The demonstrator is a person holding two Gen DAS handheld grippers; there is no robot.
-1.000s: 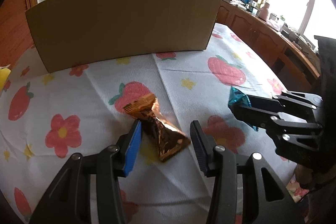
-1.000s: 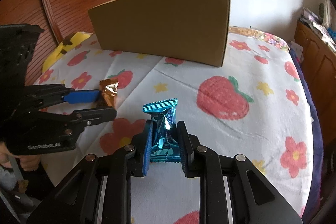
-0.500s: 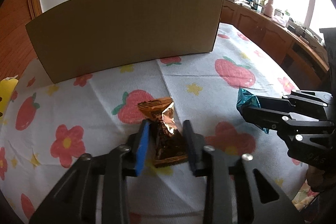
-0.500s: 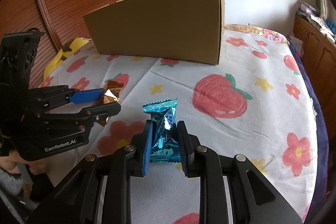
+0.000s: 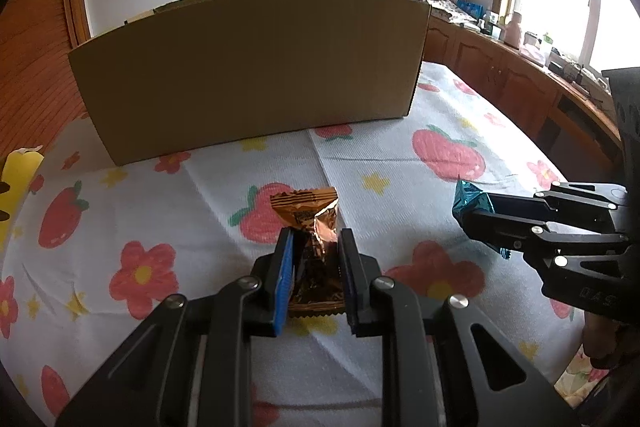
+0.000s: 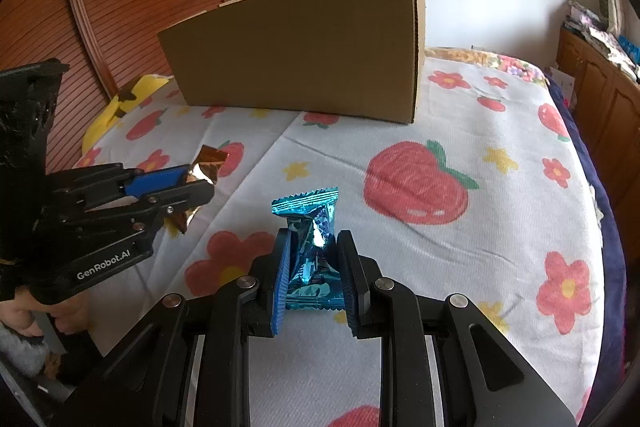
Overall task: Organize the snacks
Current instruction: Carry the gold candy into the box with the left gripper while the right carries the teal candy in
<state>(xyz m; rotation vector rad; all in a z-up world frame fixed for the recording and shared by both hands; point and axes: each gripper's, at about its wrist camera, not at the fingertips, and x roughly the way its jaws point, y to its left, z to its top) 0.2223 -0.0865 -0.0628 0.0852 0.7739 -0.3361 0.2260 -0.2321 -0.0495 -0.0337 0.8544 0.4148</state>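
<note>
1. The left gripper (image 5: 314, 251) is clamped on a brown-gold snack packet (image 5: 316, 247), its crimped top sticking out toward 12 o'clock.
2. The right gripper (image 6: 314, 255) is clamped on a blue foil snack packet (image 6: 314, 251), held off the cloth.
3. In the left wrist view the right gripper sits at 3 o'clock.
4. A cardboard box (image 5: 248, 71) stands at 12 o'clock, well apart, on the strawberry-print tablecloth (image 5: 400, 163).
</note>
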